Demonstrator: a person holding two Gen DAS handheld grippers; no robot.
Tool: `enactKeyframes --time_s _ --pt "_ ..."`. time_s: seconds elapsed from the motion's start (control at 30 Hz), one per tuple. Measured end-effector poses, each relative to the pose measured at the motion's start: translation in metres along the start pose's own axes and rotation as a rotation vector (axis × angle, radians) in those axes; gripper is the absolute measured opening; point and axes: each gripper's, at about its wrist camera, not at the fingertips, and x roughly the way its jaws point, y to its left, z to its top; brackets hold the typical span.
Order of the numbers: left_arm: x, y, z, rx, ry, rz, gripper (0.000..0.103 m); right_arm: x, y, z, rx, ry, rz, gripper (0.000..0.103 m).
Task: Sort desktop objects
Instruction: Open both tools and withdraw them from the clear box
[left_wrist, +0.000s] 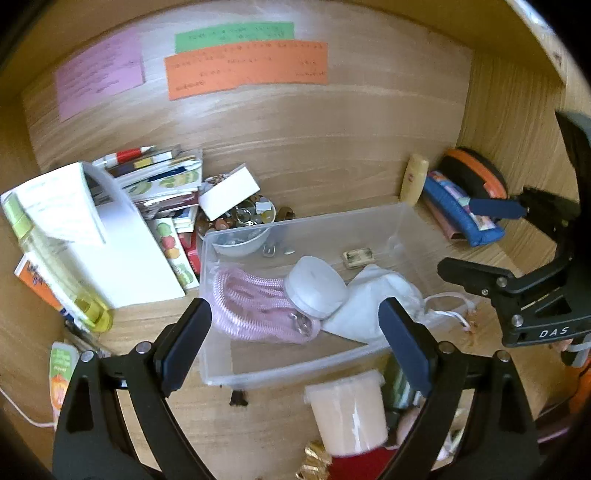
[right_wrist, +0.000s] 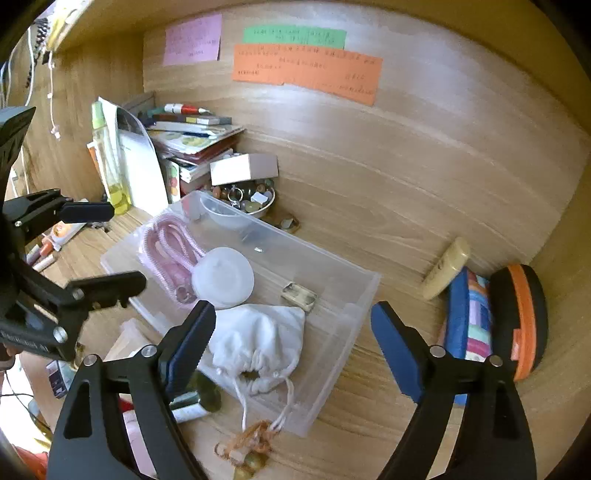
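A clear plastic rectangular bin sits in the middle of the wooden desk, and most of the sorted things lie inside it: a coiled pink cord at its left end, a round white lidded container touching that cord, a soft white drawstring pouch at the near side with its strings trailing over the rim, and a small flat patterned tile on the bin's floor toward the right.

Both grippers hover above the bin's near edge, empty. The left gripper has its fingers wide apart over the cord and container; the right gripper has its fingers equally spread over the pouch. Neither touches anything.

Just beyond the bin's far left corner stands a small bowl of beads and rings with a white cardboard box resting on it. Further left is a leaning stack of books and papers and a tall yellow-green bottle. To the right, well apart from the bin, a cream tube leans on the back wall beside a blue patchwork pencil case and a black-and-orange round case. Near the front, a beige lidded cup and an orange beaded trinket crowd the desk. Pink, green and orange paper notes hang on the back wall.
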Motion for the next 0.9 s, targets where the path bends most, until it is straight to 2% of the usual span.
enactKeyframes --time_s 0.2,0.33,0.53,0.67,0.9 --pt "-0.037 0.009 -0.012 -0.048 -0.066 0.020 0.094 -0.024 0.008 -0.016 -0.002 -0.034 -0.023 0.086" --pt "-0.061 0.017 -0.027 -0.084 -0.113 0.031 0.100 -0.041 0.018 -0.032 -0.012 -0.059 -0.039 0.087" --pt "-0.084 0.028 -0.059 -0.131 -0.139 0.069 0.100 -0.057 0.029 -0.061 0.016 -0.081 -0.050 0.087" --pt "-0.086 0.037 -0.081 -0.183 -0.114 0.072 0.101 -0.064 0.036 -0.083 0.051 -0.089 -0.024 0.087" --pt "-0.071 0.049 -0.128 -0.242 -0.022 0.144 0.101 -0.070 0.043 -0.117 0.094 -0.058 -0.027 0.087"
